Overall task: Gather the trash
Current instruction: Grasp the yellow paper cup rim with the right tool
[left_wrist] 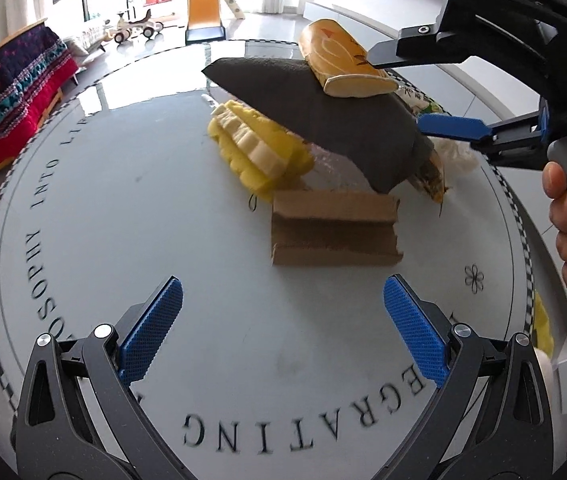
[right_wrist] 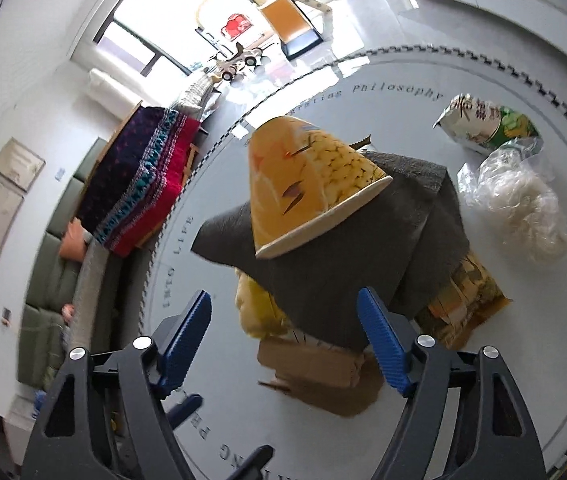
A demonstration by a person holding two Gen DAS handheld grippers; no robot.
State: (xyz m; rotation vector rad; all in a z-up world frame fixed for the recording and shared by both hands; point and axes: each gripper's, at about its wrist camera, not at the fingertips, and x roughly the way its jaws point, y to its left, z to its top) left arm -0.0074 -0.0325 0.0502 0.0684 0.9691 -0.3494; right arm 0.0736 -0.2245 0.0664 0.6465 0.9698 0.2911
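A yellow paper cup (left_wrist: 343, 60) (right_wrist: 311, 184) lies flattened on top of a dark grey foam sheet (left_wrist: 323, 116) (right_wrist: 343, 260) that rests over a heap of trash on the round white table (left_wrist: 123, 216). Under the sheet lie a yellow and white foam piece (left_wrist: 251, 148), a brown cardboard piece (left_wrist: 335, 232) (right_wrist: 315, 368) and a yellow snack wrapper (right_wrist: 463, 300). My left gripper (left_wrist: 283, 328) is open and empty, low over the table in front of the cardboard. My right gripper (right_wrist: 287, 340) (left_wrist: 411, 88) is open and empty, above the heap beside the cup and sheet.
A green and white snack bag (right_wrist: 487, 124) and a crumpled clear plastic bag (right_wrist: 523, 200) lie at the right of the heap. Beyond the table's left edge stand a sofa with a red and blue blanket (left_wrist: 15, 92) and toys (left_wrist: 203, 4) on the floor.
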